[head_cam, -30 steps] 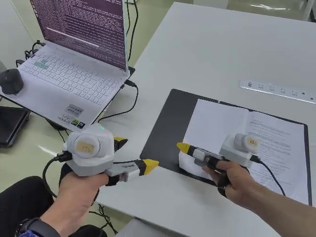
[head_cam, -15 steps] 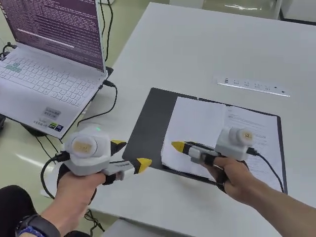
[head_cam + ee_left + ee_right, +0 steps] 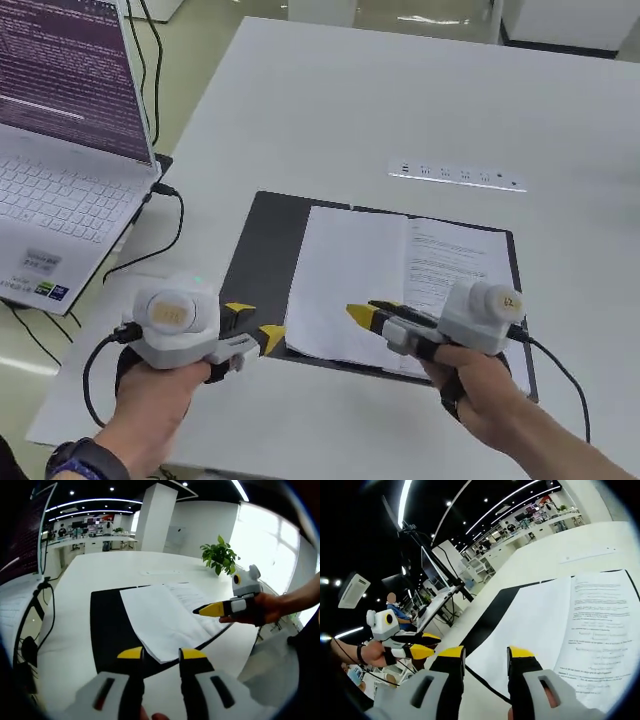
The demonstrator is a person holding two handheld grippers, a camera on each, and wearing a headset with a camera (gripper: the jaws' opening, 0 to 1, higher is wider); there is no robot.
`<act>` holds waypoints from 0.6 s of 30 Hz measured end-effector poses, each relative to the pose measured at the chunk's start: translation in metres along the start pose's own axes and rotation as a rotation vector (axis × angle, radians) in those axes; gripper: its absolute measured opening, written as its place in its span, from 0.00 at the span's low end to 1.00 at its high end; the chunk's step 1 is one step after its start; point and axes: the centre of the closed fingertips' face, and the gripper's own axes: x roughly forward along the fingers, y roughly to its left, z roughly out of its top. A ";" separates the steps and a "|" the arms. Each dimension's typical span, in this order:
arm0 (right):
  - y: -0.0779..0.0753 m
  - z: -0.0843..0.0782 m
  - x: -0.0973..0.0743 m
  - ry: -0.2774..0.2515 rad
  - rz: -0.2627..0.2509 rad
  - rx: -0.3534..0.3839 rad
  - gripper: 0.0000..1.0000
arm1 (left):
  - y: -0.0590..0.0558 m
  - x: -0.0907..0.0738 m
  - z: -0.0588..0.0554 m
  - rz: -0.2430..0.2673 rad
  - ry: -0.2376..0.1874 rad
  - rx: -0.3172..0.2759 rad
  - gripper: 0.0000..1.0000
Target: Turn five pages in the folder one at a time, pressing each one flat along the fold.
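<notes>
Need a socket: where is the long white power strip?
In the head view the long white power strip lies on the white table beyond the far edge of the open black folder, toward its right.

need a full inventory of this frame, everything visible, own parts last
table: 1, white, under everything but the laptop
folder: 1, black, lying open on the table's near half
blank page: 1, white, lying on the folder's left half
printed page: 1, white with black text, on the folder's right half
power strip: 1, white, on the table beyond the folder
laptop: 1, white, screen on, on a lower surface left of the table
potted plant: 1, green, far background past the table
left tool: 1, white with yellow tips, open, by the folder's near left corner
right tool: 1, white with yellow tips, open, over the pages' near edge
left hand: 1, holding the left tool
right hand: 1, holding the right tool
</notes>
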 end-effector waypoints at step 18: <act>-0.030 -0.007 -0.041 -0.054 -0.084 0.080 0.30 | -0.005 0.051 -0.020 -0.036 0.080 -0.037 0.07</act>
